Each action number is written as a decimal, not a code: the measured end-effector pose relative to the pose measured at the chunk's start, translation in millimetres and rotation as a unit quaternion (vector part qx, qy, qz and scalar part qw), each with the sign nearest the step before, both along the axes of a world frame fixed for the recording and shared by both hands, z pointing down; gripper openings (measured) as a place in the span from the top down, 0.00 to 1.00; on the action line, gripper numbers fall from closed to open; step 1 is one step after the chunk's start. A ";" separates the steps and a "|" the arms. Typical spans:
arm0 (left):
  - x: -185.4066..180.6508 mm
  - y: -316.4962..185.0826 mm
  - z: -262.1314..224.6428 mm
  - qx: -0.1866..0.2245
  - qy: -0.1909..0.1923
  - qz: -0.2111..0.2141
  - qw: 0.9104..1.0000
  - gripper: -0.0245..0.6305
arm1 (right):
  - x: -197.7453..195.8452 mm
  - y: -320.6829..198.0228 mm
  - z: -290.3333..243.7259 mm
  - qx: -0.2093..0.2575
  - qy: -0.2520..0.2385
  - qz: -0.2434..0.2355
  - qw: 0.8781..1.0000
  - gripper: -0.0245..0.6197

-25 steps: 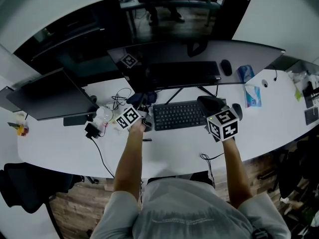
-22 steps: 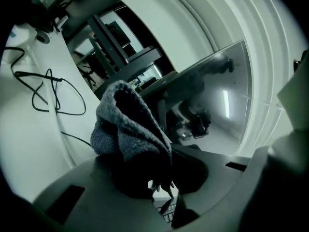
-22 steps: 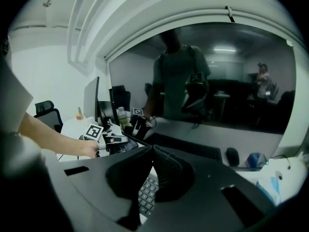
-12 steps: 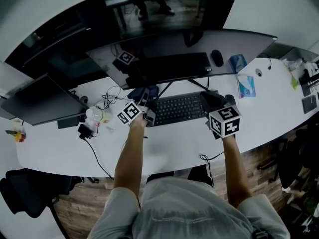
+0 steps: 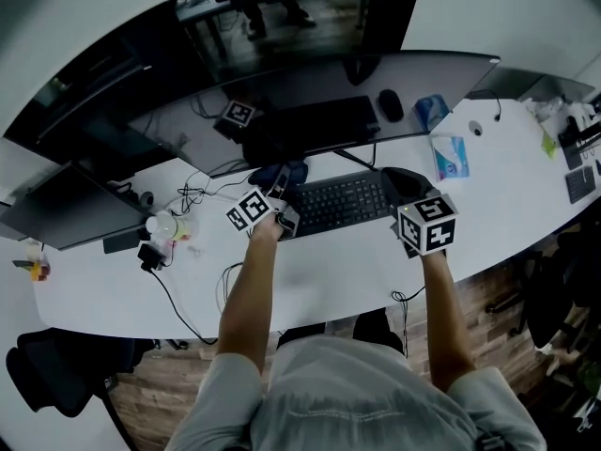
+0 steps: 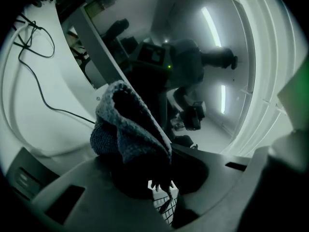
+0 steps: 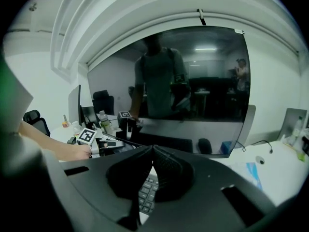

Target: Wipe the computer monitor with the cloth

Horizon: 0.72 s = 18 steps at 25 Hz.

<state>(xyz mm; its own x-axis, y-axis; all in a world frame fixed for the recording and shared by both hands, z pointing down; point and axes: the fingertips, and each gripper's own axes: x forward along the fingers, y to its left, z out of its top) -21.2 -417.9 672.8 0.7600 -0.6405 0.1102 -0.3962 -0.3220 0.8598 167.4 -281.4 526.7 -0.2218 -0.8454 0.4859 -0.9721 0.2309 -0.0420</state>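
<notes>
Left claw (image 5: 279, 188) is clamped on the dark cloth (image 6: 126, 129), bunched just below the monitor (image 5: 319, 92), poised for the glass, I'd say. Right claw (image 7: 152, 150) is pinched together on nothing, low before the monitor's right half, out of the way.

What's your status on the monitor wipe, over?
Left tool shut on cloth; right tool shut, empty. Cloth near monitor lower edge, contact unclear. Keyboard below, nothing blocking the screen.
</notes>
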 end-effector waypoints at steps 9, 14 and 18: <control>85.5 15.2 -1.2 -0.018 -0.001 0.021 1.000 0.87 | 70.9 20.0 8.6 -0.012 -0.004 0.027 1.000 0.96; 126.1 19.7 -3.7 -0.026 -0.006 0.025 0.999 0.87 | 108.5 23.6 13.7 -0.013 -0.015 0.039 0.999 0.96; 156.9 27.4 -4.5 -0.026 -0.015 0.040 0.999 0.86 | 136.6 24.9 21.1 -0.017 -0.025 0.045 0.999 0.96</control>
<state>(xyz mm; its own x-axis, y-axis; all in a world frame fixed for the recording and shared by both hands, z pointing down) 135.7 -390.5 668.3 0.8040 -0.5713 0.1652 -0.3972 -0.3091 0.8641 304.1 -256.5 547.8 -0.1710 -0.8462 0.5048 -0.9852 0.1411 -0.0972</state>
